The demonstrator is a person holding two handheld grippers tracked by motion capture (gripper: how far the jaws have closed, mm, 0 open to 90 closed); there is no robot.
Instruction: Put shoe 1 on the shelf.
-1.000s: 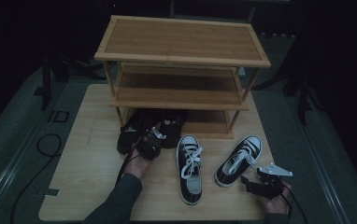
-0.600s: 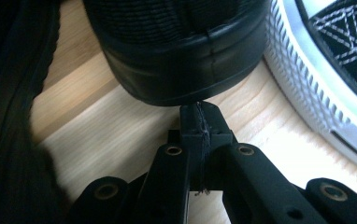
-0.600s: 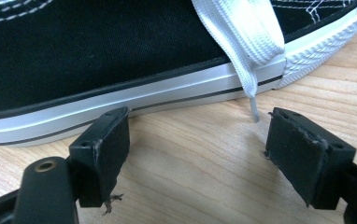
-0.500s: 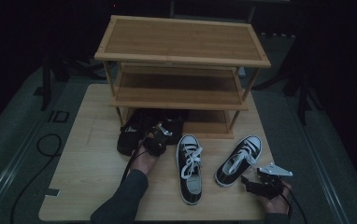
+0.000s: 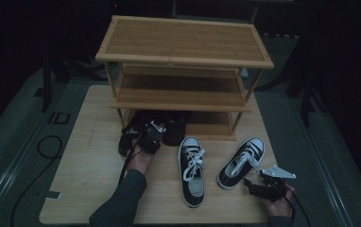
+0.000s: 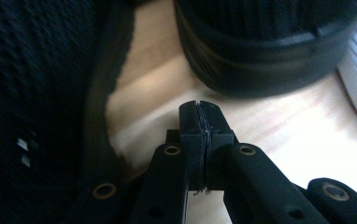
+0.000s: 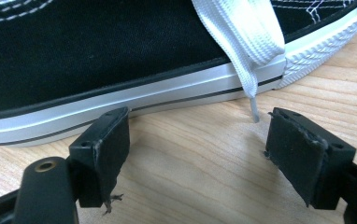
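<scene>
**Black shoes, pale wood: two claws at the foot of a bamboo rack**

Black canvas is filling most of the left gripper view, where the left claw (image 6: 199, 122) is sitting with its jaws pressed fully together and nothing between them, over a strip of pale wooden surface (image 6: 279, 130) between two all-black shoes. One all-black low shoe (image 6: 36, 93) is taking up the left of that frame; the rounded end of the second all-black shoe (image 6: 265, 51) is lying at the upper right. In the high view this claw (image 5: 149, 137) is lying in the centre left of the frame, over the dark pair at the open bottom tier of the three-tier bamboo shoe rack (image 5: 183, 47).

The right claw (image 7: 197, 154) is standing open and empty, its pads apart just beside the white rubber sole of a black-and-white lace-up canvas sneaker (image 7: 120, 51), whose white lace tip is hanging between the jaws. In the high view this claw (image 5: 259, 185) is resting at the lower right, near that sneaker (image 5: 242, 161). Its black-and-white mate (image 5: 191, 170) is lying in the lower centre.
</scene>
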